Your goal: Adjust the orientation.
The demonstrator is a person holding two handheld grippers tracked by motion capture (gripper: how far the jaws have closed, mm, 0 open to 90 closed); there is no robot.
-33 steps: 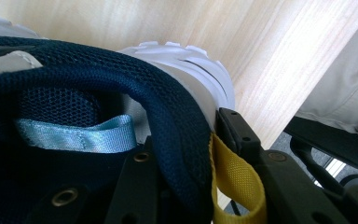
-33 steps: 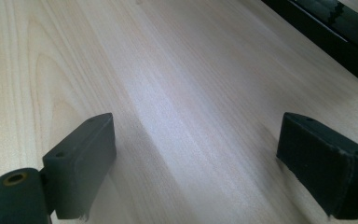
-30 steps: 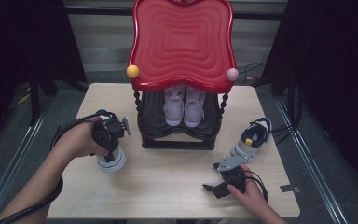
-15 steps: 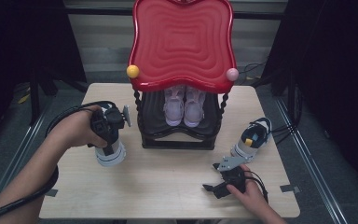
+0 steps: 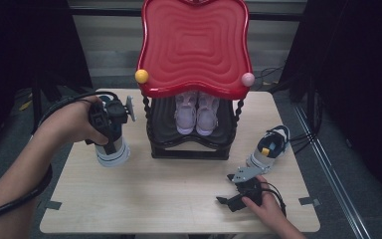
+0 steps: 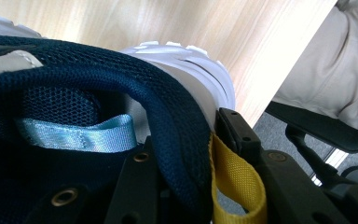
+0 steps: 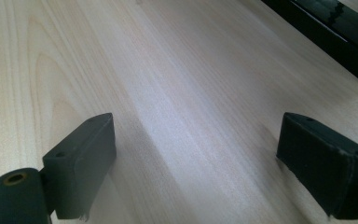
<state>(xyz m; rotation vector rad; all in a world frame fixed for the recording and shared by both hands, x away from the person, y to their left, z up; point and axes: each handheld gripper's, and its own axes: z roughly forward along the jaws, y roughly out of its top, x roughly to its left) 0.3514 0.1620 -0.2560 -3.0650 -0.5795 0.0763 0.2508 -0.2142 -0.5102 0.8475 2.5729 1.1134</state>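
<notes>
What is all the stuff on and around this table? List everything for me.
navy shoe: one, navy mesh with white sole, yellow heel loop, held at table's left
other shoe: one, white, dark and yellow, table's right
lilac shoes: one pair, on the rack's shelf
shoe rack: one, black frame, table's far middle
red top: one, wavy, on the rack, with a yellow and a pink ball at its corners
table: one, pale wood
left gripper: black, shut on the navy shoe's heel collar
right gripper: black, open, low over the table's near right
</notes>
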